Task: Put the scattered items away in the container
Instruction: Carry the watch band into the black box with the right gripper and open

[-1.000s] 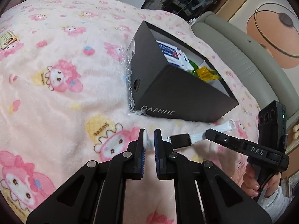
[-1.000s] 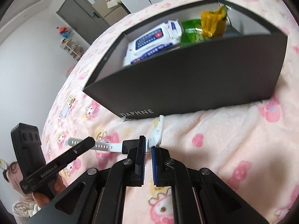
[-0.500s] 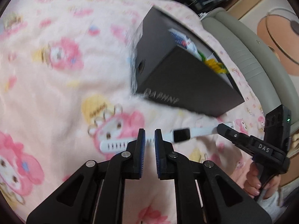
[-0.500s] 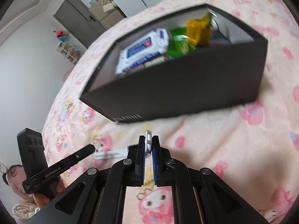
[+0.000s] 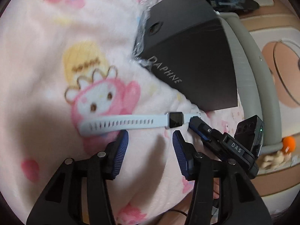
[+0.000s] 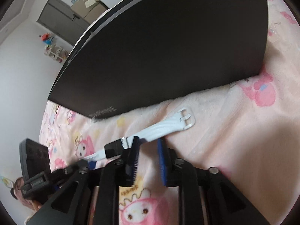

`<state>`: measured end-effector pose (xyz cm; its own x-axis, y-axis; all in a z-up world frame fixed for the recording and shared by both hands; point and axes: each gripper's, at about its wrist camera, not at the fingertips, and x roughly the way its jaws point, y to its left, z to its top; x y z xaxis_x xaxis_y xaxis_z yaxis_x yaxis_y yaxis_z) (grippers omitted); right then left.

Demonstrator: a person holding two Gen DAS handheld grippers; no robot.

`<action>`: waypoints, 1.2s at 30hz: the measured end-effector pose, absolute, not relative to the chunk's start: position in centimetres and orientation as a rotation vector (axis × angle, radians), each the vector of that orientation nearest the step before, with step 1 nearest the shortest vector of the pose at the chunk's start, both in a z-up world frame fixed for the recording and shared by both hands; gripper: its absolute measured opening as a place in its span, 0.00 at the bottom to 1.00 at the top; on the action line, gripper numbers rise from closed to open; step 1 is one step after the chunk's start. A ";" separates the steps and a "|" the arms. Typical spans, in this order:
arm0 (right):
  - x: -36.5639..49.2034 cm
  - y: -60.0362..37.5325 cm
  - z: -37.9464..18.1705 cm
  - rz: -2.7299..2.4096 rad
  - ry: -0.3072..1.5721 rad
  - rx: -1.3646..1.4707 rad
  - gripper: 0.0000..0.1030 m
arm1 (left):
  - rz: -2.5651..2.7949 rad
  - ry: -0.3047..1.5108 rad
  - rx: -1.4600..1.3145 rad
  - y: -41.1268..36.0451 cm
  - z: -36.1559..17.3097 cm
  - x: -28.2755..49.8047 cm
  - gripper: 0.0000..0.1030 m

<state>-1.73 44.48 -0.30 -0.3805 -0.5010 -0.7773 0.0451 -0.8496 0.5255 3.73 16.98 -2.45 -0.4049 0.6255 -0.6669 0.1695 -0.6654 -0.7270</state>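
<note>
White silicone, the watch [image 5: 131, 123] lies flat on the pink fleece blanket [image 5: 46, 60] across the middle of the left wrist view, its dark face toward the right, just below the black box [image 5: 196, 60] that fills the upper right. In the right wrist view its buckle end [image 6: 185, 119] sits centre frame, close under the box wall. Both sets of jaws have just been opening: the left gripper [image 5: 150, 140] stands parted just beneath the strap, pads clear of it, and the right gripper [image 6: 148, 150] is narrowly parted with the strap at its tips, unpressed. The step looks like a re-grip of the watch. Next comes closing on the band near the face, then lifting it over the box rim.
</note>
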 end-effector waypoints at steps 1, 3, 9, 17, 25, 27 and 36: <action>-1.9 44.6 -0.4 -2.280 -0.619 1.506 0.19 | 2.141 -1.103 -1.502 17.0 -2.5 3.8 0.43; -2.1 44.7 -0.6 -2.279 -0.633 1.506 0.21 | 2.176 -1.123 -1.482 16.9 -2.3 3.3 0.43; -3.4 43.8 -1.8 -2.278 -0.617 1.486 0.24 | 2.298 -1.137 -1.431 16.3 -1.8 2.6 0.18; -1.8 43.1 1.1 -2.315 -0.507 1.390 0.03 | 2.436 -0.908 -1.322 19.1 2.9 3.8 0.02; 0.4 44.8 8.1 -2.349 -0.487 1.203 0.02 | 2.417 -0.799 -1.147 21.8 9.5 4.0 0.02; 0.2 45.5 9.7 -2.357 -0.497 1.165 0.02 | 2.417 -0.762 -1.102 22.0 11.3 3.7 0.02; -3.5 46.9 16.1 -2.430 -0.437 1.012 0.02 | 2.416 -0.719 -1.072 22.3 15.0 -4.0 0.02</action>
<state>-3.46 46.92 16.09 -0.6180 -0.5327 -0.5782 0.2976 -0.8392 0.4551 -4.00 22.33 15.04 -0.6257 0.5429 -0.5602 -0.1485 -0.7878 -0.5977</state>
